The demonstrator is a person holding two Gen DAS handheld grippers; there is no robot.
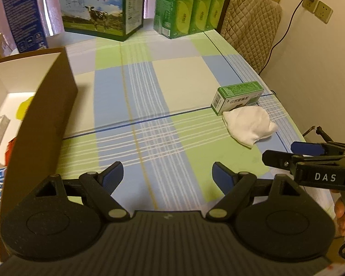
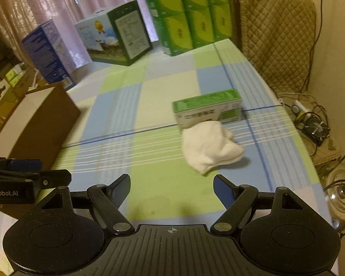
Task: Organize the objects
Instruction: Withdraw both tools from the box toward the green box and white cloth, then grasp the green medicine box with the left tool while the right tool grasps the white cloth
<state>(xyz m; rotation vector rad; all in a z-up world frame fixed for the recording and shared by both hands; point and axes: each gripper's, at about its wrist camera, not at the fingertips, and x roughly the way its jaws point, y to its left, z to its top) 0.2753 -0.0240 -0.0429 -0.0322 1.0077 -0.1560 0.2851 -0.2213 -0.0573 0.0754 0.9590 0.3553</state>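
A small green and white carton [image 1: 238, 97] [image 2: 208, 108] lies on the checked tablecloth [image 1: 149, 105] at the right. A folded white cloth [image 1: 249, 124] [image 2: 210, 146] lies against its near side. At the left stands an open brown box [image 1: 43, 105] [image 2: 41, 117] with several items inside. My left gripper [image 1: 168, 173] is open over the cloth's middle, nothing between its fingers. My right gripper [image 2: 172, 185] is open too, just short of the white cloth. In the left wrist view the right gripper [image 1: 285, 151] enters from the right edge.
A cow-printed carton [image 1: 99, 9], a blue box [image 1: 23, 16] and stacked green packs [image 1: 191, 7] line the table's far edge. A quilted chair back [image 1: 253, 25] stands at the far right. Cables and a fan [image 2: 315, 124] lie on the floor beyond the right edge.
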